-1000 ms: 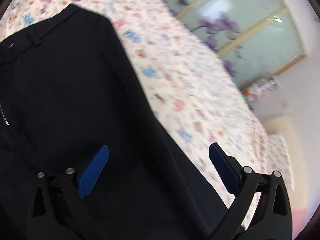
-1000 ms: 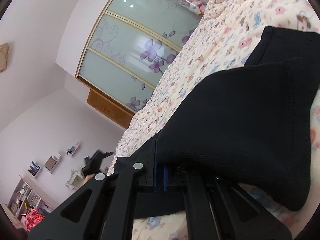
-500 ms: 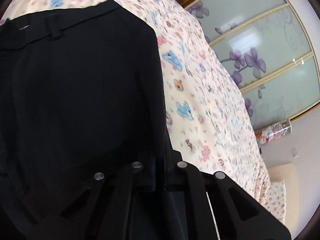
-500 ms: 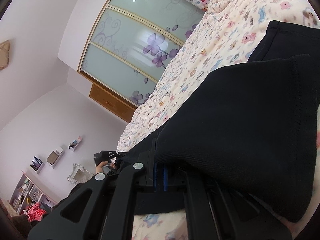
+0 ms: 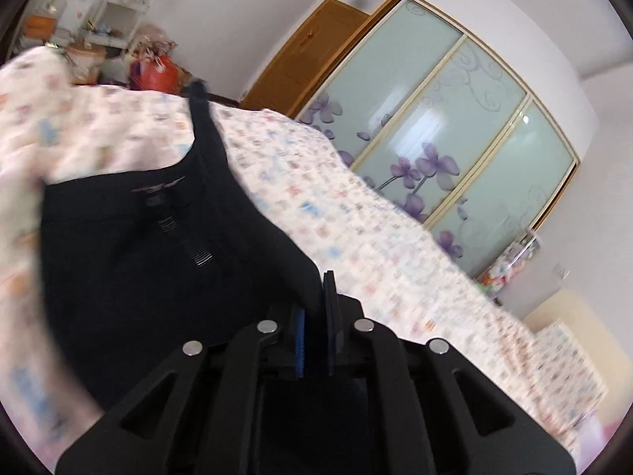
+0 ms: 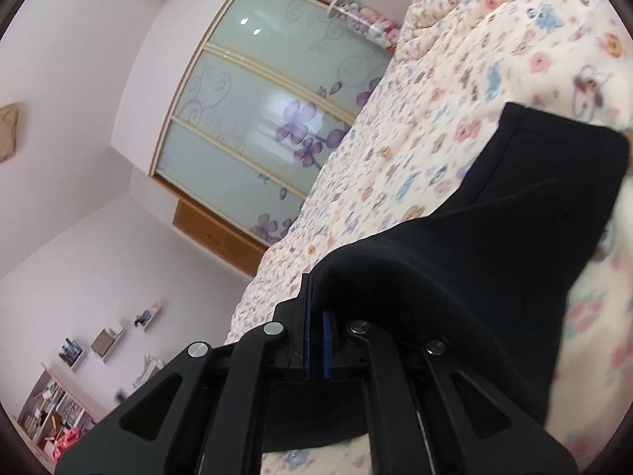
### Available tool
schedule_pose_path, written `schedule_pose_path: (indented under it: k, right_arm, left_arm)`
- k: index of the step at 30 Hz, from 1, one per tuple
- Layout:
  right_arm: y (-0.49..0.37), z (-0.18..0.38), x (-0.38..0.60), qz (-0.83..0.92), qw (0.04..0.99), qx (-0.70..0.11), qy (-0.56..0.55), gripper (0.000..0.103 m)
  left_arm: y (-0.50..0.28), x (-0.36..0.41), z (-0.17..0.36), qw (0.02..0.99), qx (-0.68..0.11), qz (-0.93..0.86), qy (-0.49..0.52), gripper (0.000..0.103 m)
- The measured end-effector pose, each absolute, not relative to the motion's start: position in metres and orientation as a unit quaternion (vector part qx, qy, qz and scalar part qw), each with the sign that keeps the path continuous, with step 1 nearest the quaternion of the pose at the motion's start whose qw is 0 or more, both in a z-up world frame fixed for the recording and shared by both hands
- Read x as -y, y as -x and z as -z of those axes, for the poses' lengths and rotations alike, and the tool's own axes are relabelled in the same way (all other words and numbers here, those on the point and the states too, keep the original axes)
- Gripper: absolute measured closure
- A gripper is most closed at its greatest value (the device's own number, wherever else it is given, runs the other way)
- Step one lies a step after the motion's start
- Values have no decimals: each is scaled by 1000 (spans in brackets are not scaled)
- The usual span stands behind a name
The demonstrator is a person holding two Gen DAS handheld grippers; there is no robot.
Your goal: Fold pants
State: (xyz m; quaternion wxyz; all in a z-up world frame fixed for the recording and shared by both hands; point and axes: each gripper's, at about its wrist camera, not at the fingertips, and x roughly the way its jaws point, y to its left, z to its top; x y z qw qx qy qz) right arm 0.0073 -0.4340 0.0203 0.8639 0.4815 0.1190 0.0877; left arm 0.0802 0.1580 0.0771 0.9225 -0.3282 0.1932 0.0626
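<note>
Black pants hang lifted over the flowered bedspread in the left wrist view, their waistband and zipper facing me. My left gripper is shut on the cloth at their right edge, which runs between the blue pads. In the right wrist view the pants drape rightward from my right gripper, shut on a fold of the dark cloth. The far end of the fabric lies on the bedspread.
A wardrobe with frosted sliding doors printed with purple flowers stands behind the bed, beside a wooden door. White shelves and clutter fill the far corner. Wall shelves show in the right wrist view.
The left gripper went from open over the pants to shut on them, then swung up and away, lifting the cloth so the room came into view. The right gripper kept its grip and shifted slightly.
</note>
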Motion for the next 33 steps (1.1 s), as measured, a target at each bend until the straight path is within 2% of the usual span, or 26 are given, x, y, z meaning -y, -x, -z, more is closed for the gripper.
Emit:
schedule_pose_path:
  k: [5,9,11,13,16,18,20,25,28,29,32,33]
  right_arm:
    - [-9,-15,430,-60,864,-144,-479,99]
    - [-6,-12,432,-42,858,-158,-488,99]
    - [-5,-10,432,-35,855,-169,-489,99]
    - [-5,-9,432,-30,852,-181,-490,99]
    - [-5,-8,433,-29,845,-197,-496,99]
    - [-5,-7,436,-26,836,-214,-504,98]
    - [-5,-3,439,-26,823,-228,-520,98]
    - [1,7,448,-16,784,-259,-564,96]
    - [11,13,457,-21,756,-257,-602,75]
    - [18,12,460,-17,756,-246,-607,64]
    - [23,10,467,-17,744,-226,-629,54]
    - [22,12,468,-19,735,-227,-638,54]
  left_arm:
    - [-41,-167,-5,881,-285,-92,366,93]
    - [-28,-172,6,877,-286,-91,376,90]
    - [-24,-174,-2,881,-279,-94,371,71]
    - [-15,-182,-17,887,-254,-105,371,30]
    - [-5,-183,-42,901,-206,-118,363,11]
    - [-7,-183,-58,915,-188,-121,337,3]
    - [-18,-181,-65,919,-197,-128,317,2]
    - [-24,-201,-48,894,-239,-130,356,2]
    - [-24,-212,-27,882,-258,-131,372,2]
    - [-24,-213,-21,881,-262,-131,371,2]
    - [-19,-207,-10,897,-244,-128,344,2]
    - [-17,-205,-9,904,-236,-127,334,2]
